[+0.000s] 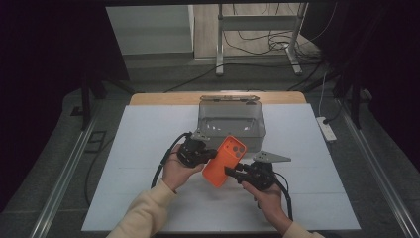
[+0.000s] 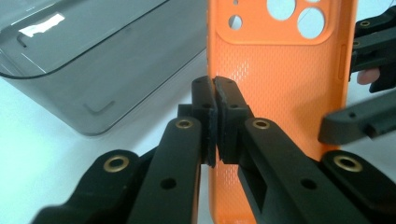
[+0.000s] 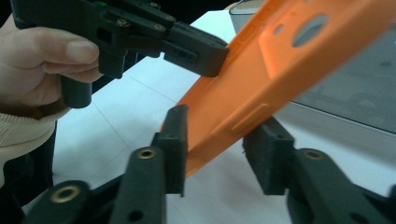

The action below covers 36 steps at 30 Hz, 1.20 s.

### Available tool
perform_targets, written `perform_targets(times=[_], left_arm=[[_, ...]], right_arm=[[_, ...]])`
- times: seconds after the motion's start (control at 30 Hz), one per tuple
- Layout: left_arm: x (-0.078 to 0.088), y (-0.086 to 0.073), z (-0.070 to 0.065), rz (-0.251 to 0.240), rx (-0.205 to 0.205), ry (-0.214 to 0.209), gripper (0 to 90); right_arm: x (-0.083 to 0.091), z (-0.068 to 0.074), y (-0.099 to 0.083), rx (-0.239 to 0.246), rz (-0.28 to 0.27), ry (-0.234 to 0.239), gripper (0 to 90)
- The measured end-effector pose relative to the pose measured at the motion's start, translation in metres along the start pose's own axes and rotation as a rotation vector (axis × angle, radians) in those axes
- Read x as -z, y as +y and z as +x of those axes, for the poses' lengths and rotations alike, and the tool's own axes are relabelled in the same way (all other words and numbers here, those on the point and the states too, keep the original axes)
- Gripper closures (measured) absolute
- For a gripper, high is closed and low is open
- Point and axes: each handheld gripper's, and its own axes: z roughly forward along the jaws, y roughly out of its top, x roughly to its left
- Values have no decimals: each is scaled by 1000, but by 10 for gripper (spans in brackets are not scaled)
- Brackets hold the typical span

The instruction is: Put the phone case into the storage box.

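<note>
The orange case (image 1: pixel 224 161) hangs tilted above the worktop (image 1: pixel 138 144), just before the grey box (image 1: pixel 233 124). The left gripper (image 1: pixel 205 154) pinches its edge, jaws clamped; the right gripper's (image 1: pixel 234 171) jaws straddle its lower end, one pad touching.

phone case (image 2: pixel 280 79): top, bottom cut off | grey box (image 3: pixel 355 88): blurred

Left gripper (image 2: pixel 215 100): jaws clamped tight on the long edge of the orange phone case (image 2: pixel 285 88), which stands upright, camera cut-outs at top. Right gripper (image 2: pixel 369 79) at the case's far edge, one jaw above, one below. Grey translucent box (image 2: pixel 93 60) behind, on white tabletop (image 2: pixel 56 144).
</note>
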Motion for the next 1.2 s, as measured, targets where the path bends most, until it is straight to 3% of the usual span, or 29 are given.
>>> perform_targets(times=[0.27,0.47,1.2], left_arm=[[3,-3,1,-11,13,-31,876],[8,-4,0,-22,7,-40,881],[10,-4,0,-44,9,-56,843]], right_arm=[[4,-2,3,-13,-3,11,727],[8,-1,5,11,-16,-12,789],[12,0,12,74,4,-15,795]])
